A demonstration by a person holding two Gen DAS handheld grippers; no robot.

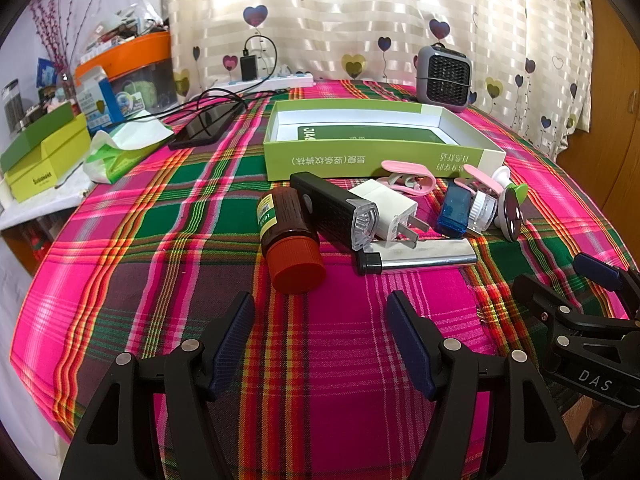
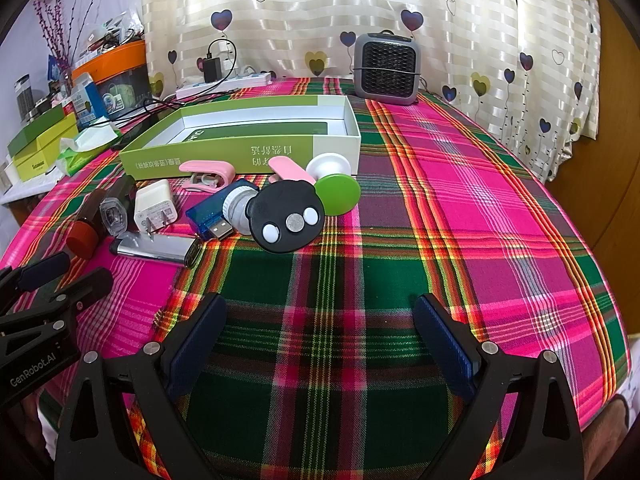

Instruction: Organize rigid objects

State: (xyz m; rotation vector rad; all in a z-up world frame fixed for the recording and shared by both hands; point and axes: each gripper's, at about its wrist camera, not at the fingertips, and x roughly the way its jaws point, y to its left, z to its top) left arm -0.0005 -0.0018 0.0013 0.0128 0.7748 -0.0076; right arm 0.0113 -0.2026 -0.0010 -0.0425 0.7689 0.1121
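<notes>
both grippers, left and right, fingers spread, empty; flashlight partly hides charger.

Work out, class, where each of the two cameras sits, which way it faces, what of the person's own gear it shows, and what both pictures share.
Left wrist: sits on the left gripper, low over the tablecloth, facing the brown bottle, flashlight and green box; its own open fingers show, with the right gripper at the right edge.
Right wrist: sits on the right gripper, facing the black disc; its open fingers show, the left gripper at the left edge.
Shared: box, clutter, grey heater, curtain.
</notes>
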